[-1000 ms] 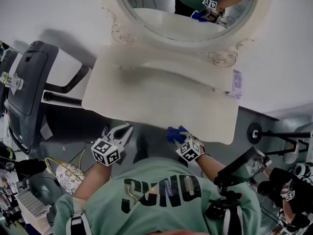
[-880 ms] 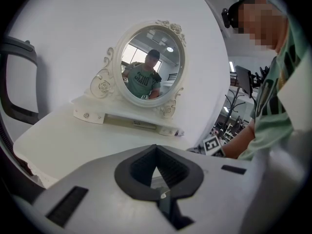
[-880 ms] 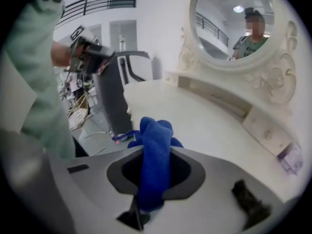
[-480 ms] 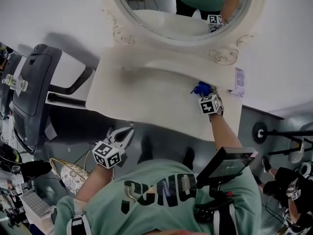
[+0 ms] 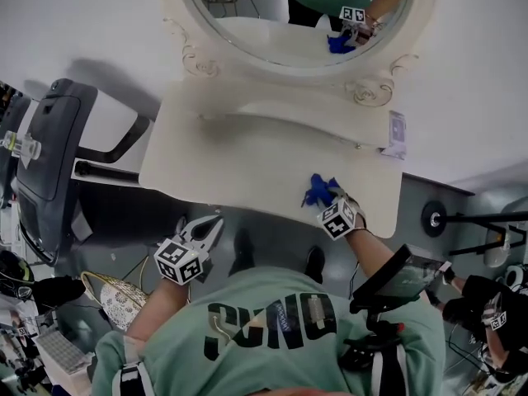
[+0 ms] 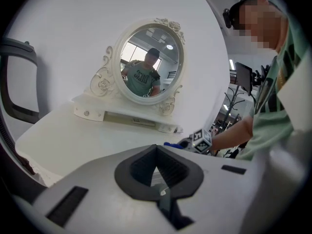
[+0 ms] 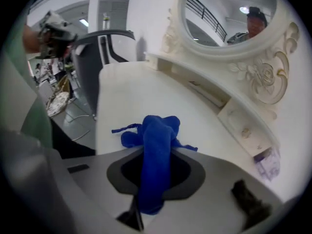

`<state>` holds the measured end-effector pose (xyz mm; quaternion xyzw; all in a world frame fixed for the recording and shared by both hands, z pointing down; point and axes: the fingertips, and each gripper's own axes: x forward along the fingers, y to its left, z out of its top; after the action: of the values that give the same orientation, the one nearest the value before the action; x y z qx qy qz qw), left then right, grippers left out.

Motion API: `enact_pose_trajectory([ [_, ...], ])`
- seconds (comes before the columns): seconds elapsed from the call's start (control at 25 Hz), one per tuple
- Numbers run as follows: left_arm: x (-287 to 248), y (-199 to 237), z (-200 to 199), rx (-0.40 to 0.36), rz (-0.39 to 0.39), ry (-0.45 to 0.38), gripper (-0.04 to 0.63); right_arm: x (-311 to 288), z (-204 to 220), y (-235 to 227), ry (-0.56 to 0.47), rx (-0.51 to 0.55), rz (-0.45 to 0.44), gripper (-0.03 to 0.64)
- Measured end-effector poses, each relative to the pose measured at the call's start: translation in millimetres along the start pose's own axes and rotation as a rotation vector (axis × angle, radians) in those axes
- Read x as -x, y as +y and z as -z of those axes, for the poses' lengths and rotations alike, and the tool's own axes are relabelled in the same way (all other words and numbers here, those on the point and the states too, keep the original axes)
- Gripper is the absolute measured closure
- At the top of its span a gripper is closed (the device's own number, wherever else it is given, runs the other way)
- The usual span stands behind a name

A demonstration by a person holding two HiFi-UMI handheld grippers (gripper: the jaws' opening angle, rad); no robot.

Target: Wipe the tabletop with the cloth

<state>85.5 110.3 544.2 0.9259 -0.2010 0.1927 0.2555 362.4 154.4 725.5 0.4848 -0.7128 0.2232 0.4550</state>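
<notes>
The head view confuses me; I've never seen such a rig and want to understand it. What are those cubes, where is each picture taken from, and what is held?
No robot here: a person in a green shirt holds a two-jaw tool in each hand; the marker cubes are part of those tools. The head view looks steeply down from the person's head. The other two cameras ride on the tools and look along their jaws. The right tool is shut on a blue cloth, which lies against the cream tabletop near its front edge. The left tool hangs off the table's front, jaws together, empty. At the back stands an oval mirror; a small printed packet lies at the right rear.
</notes>
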Motion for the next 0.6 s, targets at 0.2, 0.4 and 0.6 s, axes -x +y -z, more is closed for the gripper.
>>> enact_pose_trajectory([
  [0.2, -15.3, -11.8, -4.2, -0.012, 0.038, 0.000, 0.598, 31.2, 34.1, 92.1, -0.031, -0.036, -0.150, 0.543],
  [0.4, -23.9, -22.0, -6.1, -0.024, 0.061, 0.014, 0.598, 27.9, 25.9, 31.2, -0.144, -0.183, -0.075, 0.541],
  [0.6, -25.2, -28.5, 0.8, -0.032, 0.061, 0.037, 0.598, 3.5, 19.4, -123.2, -0.127, -0.265, 0.229, 0.541],
])
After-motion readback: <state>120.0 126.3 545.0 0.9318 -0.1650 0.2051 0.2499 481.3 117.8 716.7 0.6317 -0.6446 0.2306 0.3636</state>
